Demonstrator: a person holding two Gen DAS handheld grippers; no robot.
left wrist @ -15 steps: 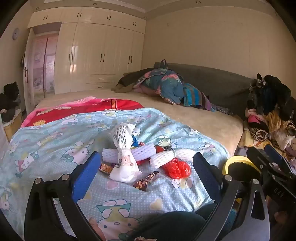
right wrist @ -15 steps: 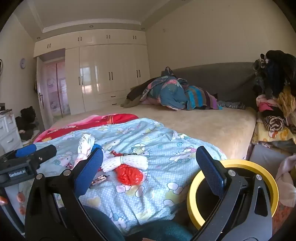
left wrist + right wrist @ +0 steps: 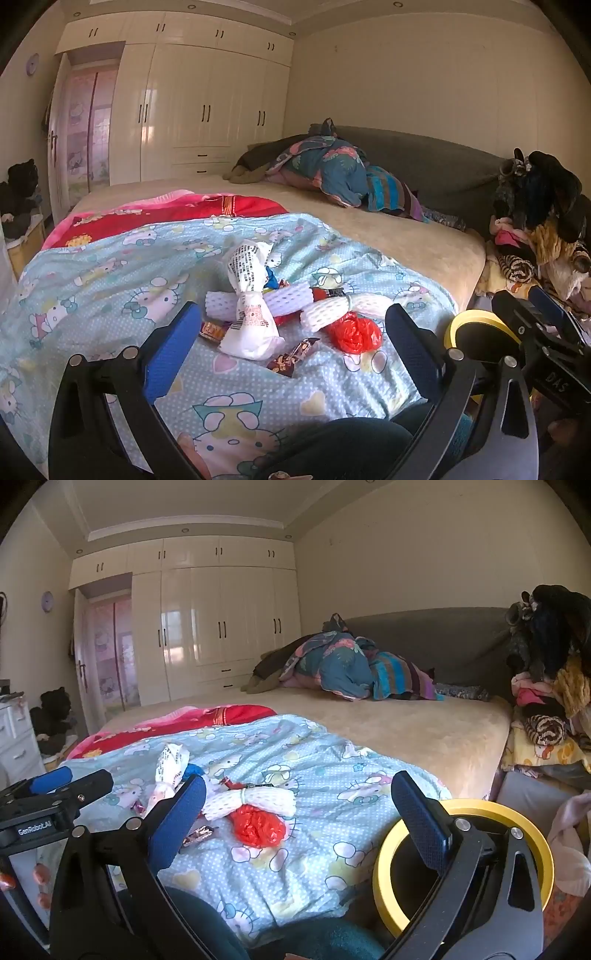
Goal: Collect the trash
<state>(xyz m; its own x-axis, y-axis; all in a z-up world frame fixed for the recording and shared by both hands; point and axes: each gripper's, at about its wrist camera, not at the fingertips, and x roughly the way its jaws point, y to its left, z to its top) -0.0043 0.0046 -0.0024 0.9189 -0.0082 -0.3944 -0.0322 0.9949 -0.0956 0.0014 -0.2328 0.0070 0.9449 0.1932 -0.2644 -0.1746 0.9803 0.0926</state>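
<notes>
The trash pile [image 3: 291, 314] lay on the blue cartoon-print blanket [image 3: 110, 280] near the bed's foot: a knotted white bag [image 3: 251, 306], foam fruit nets [image 3: 332, 308], a crumpled red plastic bag [image 3: 354, 332] and small snack wrappers [image 3: 293, 356], all touching or overlapping. Beside the bed stood a yellow-rimmed bin [image 3: 532, 834]. The left hand-held gripper [image 3: 291, 343] hovered just short of the pile, fingers wide apart and empty; the right hand-held gripper [image 3: 295, 812], likewise spread and empty, sat nearer the bin. Because the pieces were tangled and light, a grab would likely drag neighbours along or let thin wrappers slip, dropping them off the bed edge.
</notes>
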